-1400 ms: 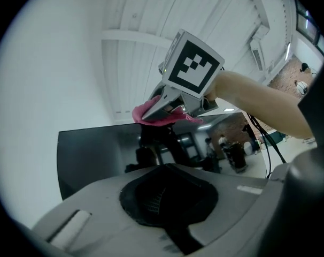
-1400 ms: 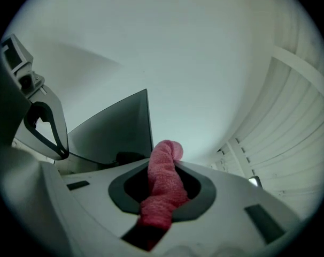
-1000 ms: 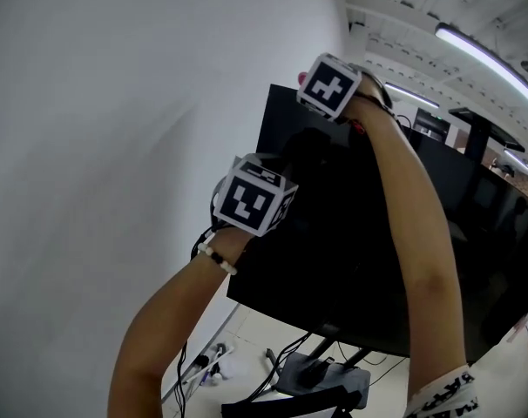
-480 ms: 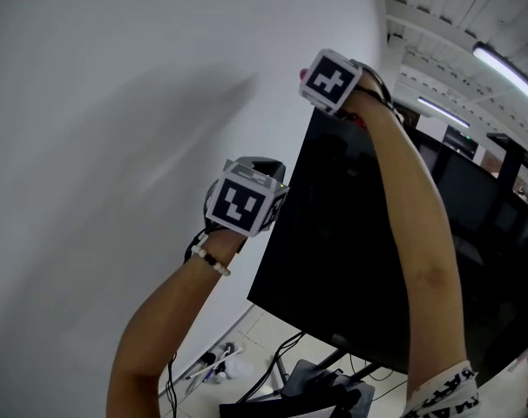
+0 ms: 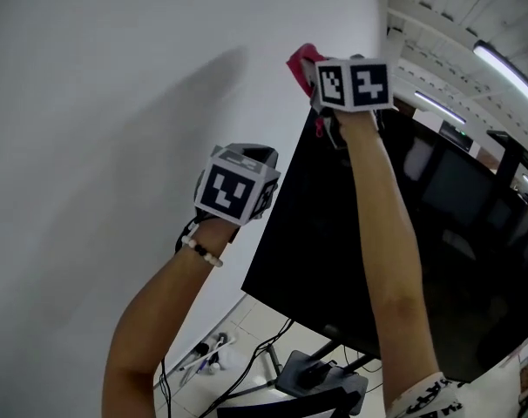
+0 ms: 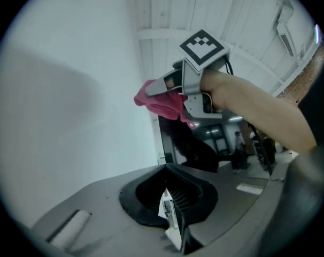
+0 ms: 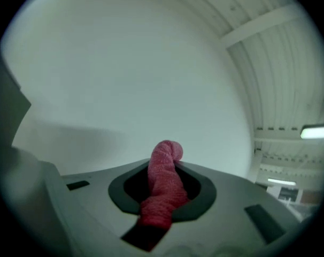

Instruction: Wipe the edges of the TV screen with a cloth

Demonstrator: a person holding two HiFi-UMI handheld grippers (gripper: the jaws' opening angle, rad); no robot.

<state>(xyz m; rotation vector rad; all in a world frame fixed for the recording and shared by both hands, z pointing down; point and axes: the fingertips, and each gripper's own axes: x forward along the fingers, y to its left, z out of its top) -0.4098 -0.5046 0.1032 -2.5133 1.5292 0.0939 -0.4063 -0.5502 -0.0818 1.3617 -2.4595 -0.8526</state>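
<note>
While pinching cloth (image 6: 159, 103) tight in right gripper (image 6: 170, 87) just above TV (image 5: 351, 259) top corner: apparently starting edge wipe. Noted left gripper (image 6: 170, 208) jaws nearly together, empty. Next: lower onto edge, drag along.

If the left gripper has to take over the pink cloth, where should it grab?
Grip the pink cloth's loose bunched end, which sticks out past the right gripper's jaws toward the white wall. Come from the wall side; the rest is clamped.
</note>
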